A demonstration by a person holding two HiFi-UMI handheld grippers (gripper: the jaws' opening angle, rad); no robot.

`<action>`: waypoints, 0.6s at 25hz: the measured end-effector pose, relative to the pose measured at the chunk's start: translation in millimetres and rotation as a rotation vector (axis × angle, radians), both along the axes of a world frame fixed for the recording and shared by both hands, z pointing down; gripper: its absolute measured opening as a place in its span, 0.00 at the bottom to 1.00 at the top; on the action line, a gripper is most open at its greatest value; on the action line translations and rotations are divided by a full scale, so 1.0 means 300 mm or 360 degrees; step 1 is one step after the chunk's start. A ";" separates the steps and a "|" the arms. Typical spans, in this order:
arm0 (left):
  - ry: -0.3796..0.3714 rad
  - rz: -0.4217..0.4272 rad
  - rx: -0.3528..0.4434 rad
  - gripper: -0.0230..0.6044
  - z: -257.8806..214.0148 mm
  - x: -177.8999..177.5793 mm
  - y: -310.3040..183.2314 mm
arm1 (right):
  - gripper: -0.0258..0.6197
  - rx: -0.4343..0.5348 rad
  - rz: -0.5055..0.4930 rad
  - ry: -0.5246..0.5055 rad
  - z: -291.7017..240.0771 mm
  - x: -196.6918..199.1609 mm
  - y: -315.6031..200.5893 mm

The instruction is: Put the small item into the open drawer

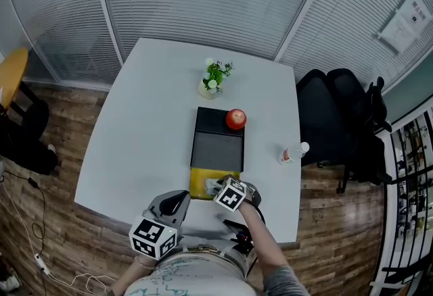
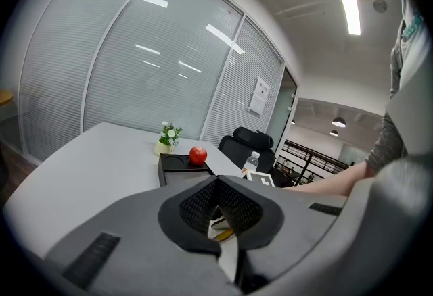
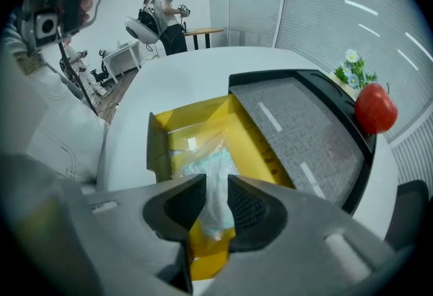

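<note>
On white table (image 1: 128, 132), down inside yellow drawer (image 3: 159, 136): small plastic packet (image 3: 211, 165), roughly lengthwise along drawer, loose between parted jaws of right gripper (image 3: 216, 186) directly above drawer; left gripper (image 2: 216, 183) closed, farther from drawer.

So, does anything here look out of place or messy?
Nothing is spilled or broken. The only untidy bit is the clear packet: it lies crumpled in the open yellow drawer, with one end poking up between the parted jaws of the right gripper.
</note>
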State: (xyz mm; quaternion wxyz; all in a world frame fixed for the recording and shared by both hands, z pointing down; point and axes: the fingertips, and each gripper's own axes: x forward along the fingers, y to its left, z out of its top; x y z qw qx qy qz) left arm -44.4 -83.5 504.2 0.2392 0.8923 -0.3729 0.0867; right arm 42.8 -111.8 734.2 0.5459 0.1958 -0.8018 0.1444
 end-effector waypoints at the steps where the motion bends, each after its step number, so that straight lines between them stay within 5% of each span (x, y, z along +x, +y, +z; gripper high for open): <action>1: 0.0000 0.0000 0.0002 0.03 -0.001 0.001 -0.003 | 0.19 0.0011 0.0006 -0.0010 -0.010 0.001 -0.003; 15: -0.0032 0.0023 0.0044 0.03 0.017 0.025 -0.059 | 0.27 0.0123 0.0106 -0.0116 -0.112 0.045 -0.029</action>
